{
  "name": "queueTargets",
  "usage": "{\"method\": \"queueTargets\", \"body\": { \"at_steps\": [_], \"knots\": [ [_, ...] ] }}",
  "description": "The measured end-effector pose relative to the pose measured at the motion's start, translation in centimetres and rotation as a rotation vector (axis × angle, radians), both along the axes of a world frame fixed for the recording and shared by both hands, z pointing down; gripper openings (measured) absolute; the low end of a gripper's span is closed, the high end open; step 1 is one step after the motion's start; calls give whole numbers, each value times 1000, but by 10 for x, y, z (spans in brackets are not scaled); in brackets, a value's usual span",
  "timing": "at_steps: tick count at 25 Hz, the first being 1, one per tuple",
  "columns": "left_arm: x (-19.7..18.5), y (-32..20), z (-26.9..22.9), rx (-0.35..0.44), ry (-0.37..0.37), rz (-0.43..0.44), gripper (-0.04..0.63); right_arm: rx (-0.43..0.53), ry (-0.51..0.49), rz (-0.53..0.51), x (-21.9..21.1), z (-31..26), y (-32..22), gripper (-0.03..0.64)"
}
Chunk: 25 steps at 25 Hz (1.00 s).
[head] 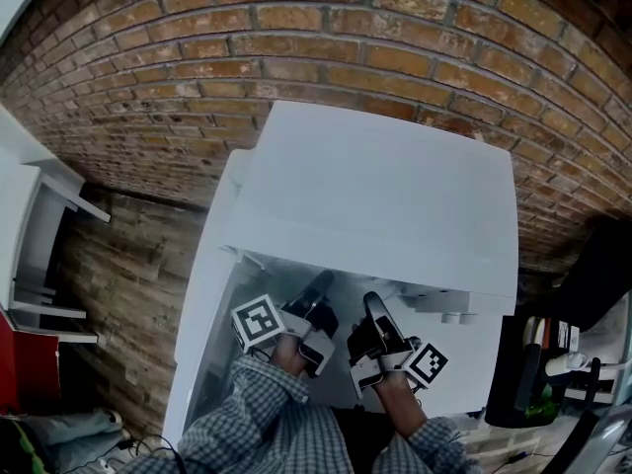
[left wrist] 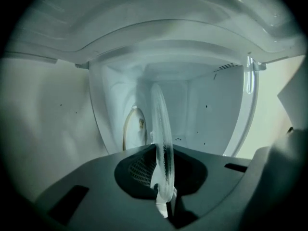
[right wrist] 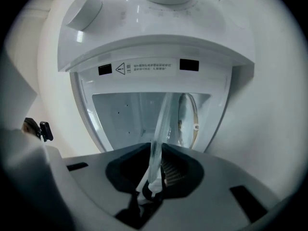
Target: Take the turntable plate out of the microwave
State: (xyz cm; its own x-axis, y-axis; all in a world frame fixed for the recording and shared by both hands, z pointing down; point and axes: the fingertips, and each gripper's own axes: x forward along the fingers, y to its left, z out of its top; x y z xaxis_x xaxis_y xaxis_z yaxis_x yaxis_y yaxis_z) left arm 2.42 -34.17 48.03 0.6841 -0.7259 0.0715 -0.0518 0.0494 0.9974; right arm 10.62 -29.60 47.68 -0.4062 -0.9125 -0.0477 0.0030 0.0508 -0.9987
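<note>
The clear glass turntable plate (left wrist: 161,124) shows edge-on in both gripper views, its rim running between each gripper's jaws. My left gripper (left wrist: 162,189) is shut on the plate's near rim, and my right gripper (right wrist: 153,177) grips the plate (right wrist: 163,124) the same way. Both point level into the white microwave's cavity (left wrist: 192,109). Behind the plate the roller ring (left wrist: 134,129) is visible inside the cavity. In the head view both grippers, left (head: 318,316) and right (head: 377,326), reach side by side under the microwave's top (head: 375,196); the plate is hidden there.
The microwave's door (head: 197,314) hangs open at the left. Its control knobs (right wrist: 84,8) are on the panel beside the opening. A brick wall (head: 296,28) stands behind, white shelves (head: 39,215) at the left, dark clutter (head: 583,304) at the right.
</note>
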Motion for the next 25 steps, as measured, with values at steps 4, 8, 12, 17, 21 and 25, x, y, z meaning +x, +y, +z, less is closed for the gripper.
{"method": "queueTargets", "body": {
  "at_steps": [4,8,12,17,21,25],
  "knots": [
    [0,11,-16,43,75,-6,37,22,14,-14,-4,-8,12,69],
    [-3,26,-23,50,93,-10,37,24,6,-30,-6,-13,27,69],
    [-7,44,-23,46,91,-14,37,17,-9,-62,-11,-11,44,69],
    [-11,69,-21,22,111,-39,37,-20,-22,-63,-1,-6,58,69],
    [-13,89,-22,25,106,-48,37,-36,3,-77,4,-1,68,84],
    [-11,111,-25,43,107,-58,38,-65,22,-63,13,5,77,95]
  ]
}}
